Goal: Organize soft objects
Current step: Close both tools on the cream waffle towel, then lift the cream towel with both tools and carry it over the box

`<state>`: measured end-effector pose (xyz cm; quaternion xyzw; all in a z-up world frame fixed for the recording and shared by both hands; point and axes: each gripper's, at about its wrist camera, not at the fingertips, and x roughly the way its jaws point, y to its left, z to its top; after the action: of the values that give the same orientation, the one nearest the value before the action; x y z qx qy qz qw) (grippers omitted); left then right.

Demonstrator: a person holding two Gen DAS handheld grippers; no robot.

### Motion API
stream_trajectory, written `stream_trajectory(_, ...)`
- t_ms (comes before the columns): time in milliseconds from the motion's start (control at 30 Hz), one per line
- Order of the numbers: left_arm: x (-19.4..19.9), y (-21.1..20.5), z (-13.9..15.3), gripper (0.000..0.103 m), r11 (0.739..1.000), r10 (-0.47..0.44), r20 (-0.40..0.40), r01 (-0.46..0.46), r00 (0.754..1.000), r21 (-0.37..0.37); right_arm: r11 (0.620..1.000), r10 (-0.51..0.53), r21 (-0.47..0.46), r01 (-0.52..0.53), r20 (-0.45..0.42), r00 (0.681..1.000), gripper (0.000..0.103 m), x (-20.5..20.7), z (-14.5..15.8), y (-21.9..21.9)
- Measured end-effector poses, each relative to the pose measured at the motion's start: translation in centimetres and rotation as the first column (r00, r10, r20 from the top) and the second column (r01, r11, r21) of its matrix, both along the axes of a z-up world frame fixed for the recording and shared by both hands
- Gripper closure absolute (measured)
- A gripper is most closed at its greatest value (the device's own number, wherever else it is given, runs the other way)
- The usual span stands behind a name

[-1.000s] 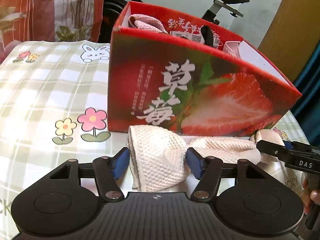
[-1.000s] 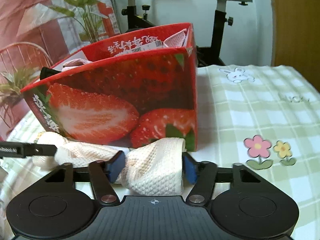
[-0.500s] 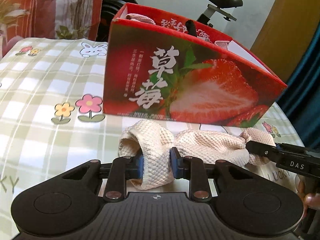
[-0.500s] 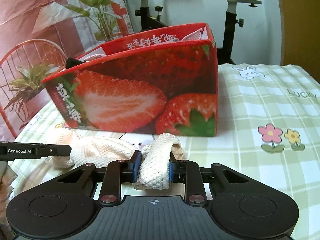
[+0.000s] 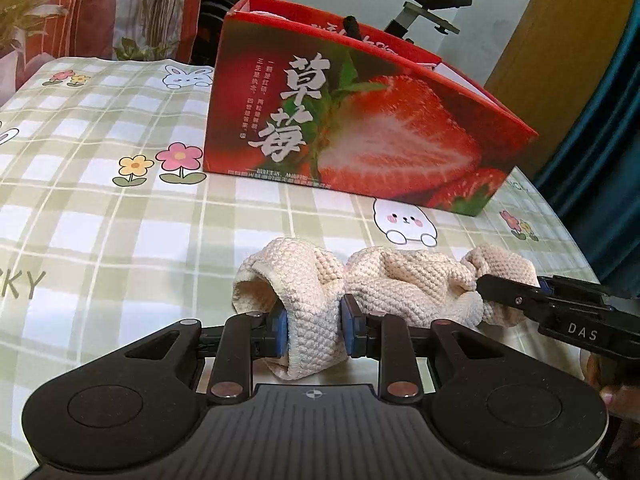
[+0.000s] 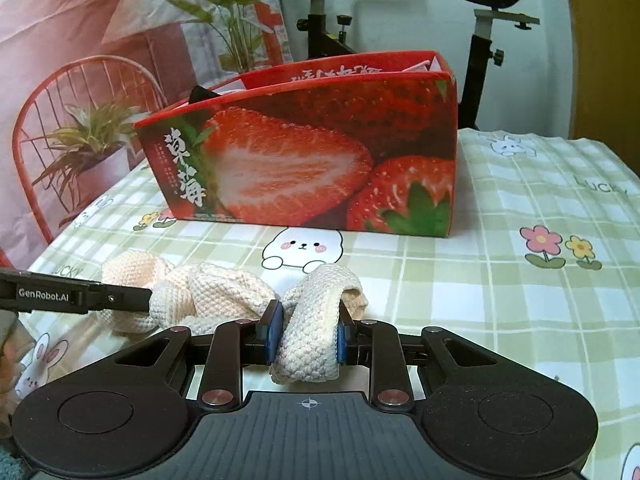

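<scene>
- Your left gripper [image 5: 313, 332] has its blue pads pinching one end of the cream waffle-knit cloth [image 5: 384, 280]; a loop of the fabric bulges up and outward past the left pad.
- Your right gripper [image 6: 305, 338] pinches the opposite end of the same cloth [image 6: 224, 292], with a fold arching over its pads.
- The cloth lies bunched between your two grippers on the checked tablecloth [image 5: 100, 232], its middle resting on the surface near the printed white bunny [image 5: 404, 222].
- The strawberry box [image 5: 360, 120] stands just beyond the cloth, apart from it, with a strip of bare tablecloth between them; its top is open.
- In the right wrist view, the box [image 6: 312, 160] has its right corner edge facing you, and flat tablecloth [image 6: 540, 320] lies to its right.
- The table edge falls away on the far right of the left view, beside a dark blue curtain [image 5: 600, 140].
- An exercise bike [image 6: 400, 8] stands behind the box.
</scene>
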<state>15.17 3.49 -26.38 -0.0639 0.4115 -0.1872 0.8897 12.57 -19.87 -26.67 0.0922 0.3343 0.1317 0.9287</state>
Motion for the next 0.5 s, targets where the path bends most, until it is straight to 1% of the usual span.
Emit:
stream_trajectory(167, -0.7, 0.2, 0.1, 0.075, 1.000, 0.002, 0.008, -0.002, 1.000, -0.005, 1.000, 0.010, 0.009, -0.010, 0.006, 1.000, 0.080, -1.0, 0.3, 0.1)
stream_trajectory(267, -1.2, 0.1, 0.8, 0.075, 1.000, 0.002, 0.032, -0.001, 0.999, -0.017, 1.000, 0.009, -0.005, -0.008, 0.020, 1.000, 0.081, -1.4, 0.9, 0.2)
stream_trajectory(367, -1.8, 0.1, 2.0, 0.075, 1.000, -0.001, 0.067, 0.003, 0.998, -0.030, 1.000, 0.006, -0.002, -0.006, 0.049, 0.999, 0.082, -1.6, 1.7, 0.0)
stream_trajectory(433, -2.0, 0.1, 2.8, 0.076, 0.999, -0.006, 0.091, 0.009, 0.996, -0.041, 1.000, 0.007, 0.006, -0.007, 0.080, 0.997, 0.085, -1.7, 2.6, -0.2)
stream_trajectory(500, -2.0, -0.2, 3.7, 0.079, 0.998, -0.015, 0.109, 0.021, 0.994, -0.051, 1.000, 0.007, 0.013, -0.008, 0.107, 0.994, 0.085, -1.8, 3.5, -0.4)
